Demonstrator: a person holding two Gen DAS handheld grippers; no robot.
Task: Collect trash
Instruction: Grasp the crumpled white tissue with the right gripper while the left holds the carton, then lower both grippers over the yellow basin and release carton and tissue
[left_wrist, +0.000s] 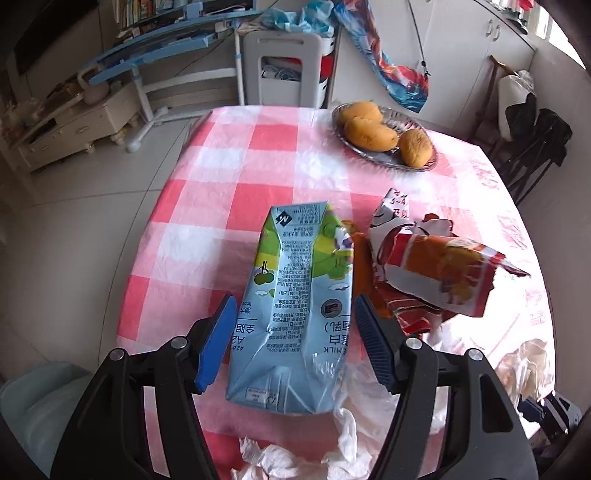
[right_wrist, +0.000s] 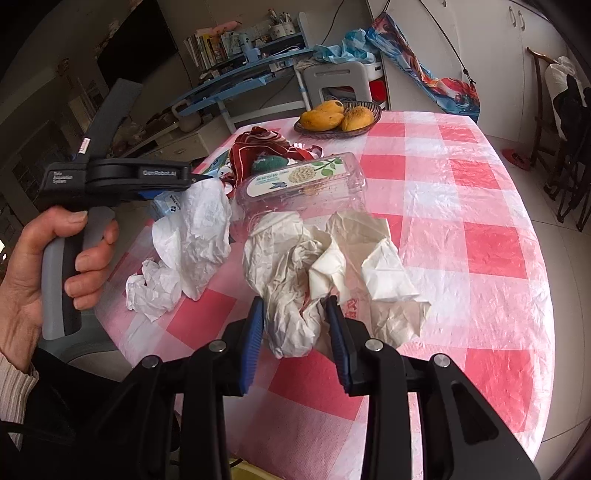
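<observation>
While R gripper (right_wrist: 295, 325) pinches the crumpled tissue (right_wrist: 291, 291) on the table (right_wrist: 480, 206), I see L gripper (left_wrist: 295, 317) open astride the milk carton (left_wrist: 295, 295), pads clear; carton's long axis runs along fingers, L nearer.

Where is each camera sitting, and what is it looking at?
Left wrist: sits on the left gripper, looking down along its blue fingers at the milk carton lying between them; only the gripper shows.
Right wrist: sits on the right gripper, looking down at the crumpled tissue it pinches; the person's left hand shows too.
Both see the checked tablecloth and the bowl of mangoes.
</observation>
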